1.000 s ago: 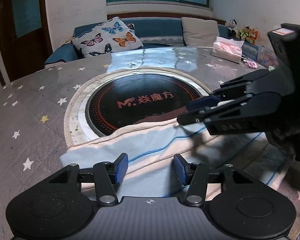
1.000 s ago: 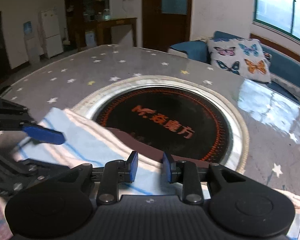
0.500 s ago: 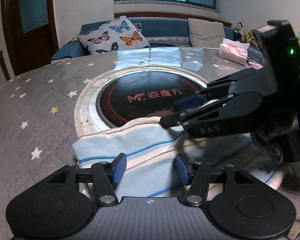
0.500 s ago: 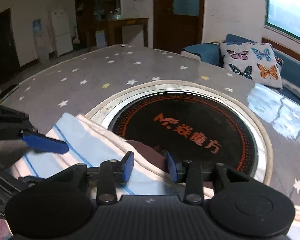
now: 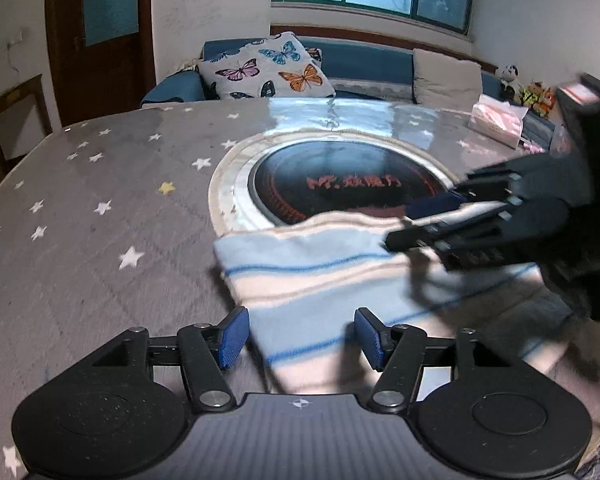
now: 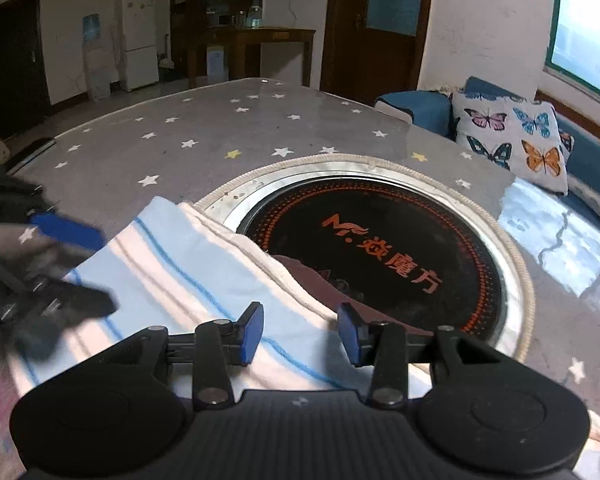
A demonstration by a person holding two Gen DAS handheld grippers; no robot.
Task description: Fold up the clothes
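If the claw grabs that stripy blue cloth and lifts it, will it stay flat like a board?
Probably not. The cloth already bends softly over its folded edge, so it would likely droop from wherever it is pinched. It looks thin and light, so lifting should be easy. On the shiny table a push might bunch it up rather than slide it whole.

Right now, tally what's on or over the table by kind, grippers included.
Grippers: 2, left gripper and right gripper
Striped garment: 1
Round black cooktop: 1
Pink tissue pack: 1
Total: 5
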